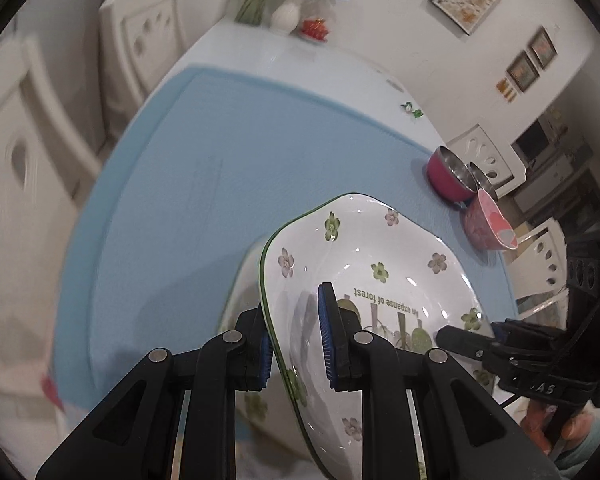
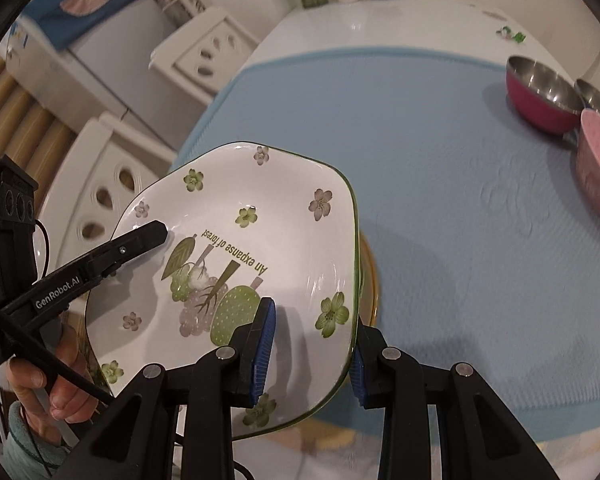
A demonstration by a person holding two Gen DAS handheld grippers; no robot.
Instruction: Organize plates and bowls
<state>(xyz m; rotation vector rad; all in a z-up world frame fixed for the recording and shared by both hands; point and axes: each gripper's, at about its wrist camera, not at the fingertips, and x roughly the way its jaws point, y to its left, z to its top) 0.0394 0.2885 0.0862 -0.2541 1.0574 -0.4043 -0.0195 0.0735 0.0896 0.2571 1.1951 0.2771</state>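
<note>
Left gripper [image 1: 296, 344] jaws pinching floral plate [image 1: 364, 264] rim; right gripper [image 2: 312, 356] jaws pinching opposite rim. Plate held tilted above blue mat [image 2: 440, 168], presumably for steadiness. Bowls [image 2: 548, 92] grouped at far corner of surface.

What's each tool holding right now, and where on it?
Both grip the same floral plate by its rim, on opposite edges: left tool straddles one side, right tool the other, one finger inside, one outside.

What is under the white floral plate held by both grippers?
Under the white floral plate, a yellow-rimmed dish's edge peeks out on the blue mat; the rest is covered.
</note>
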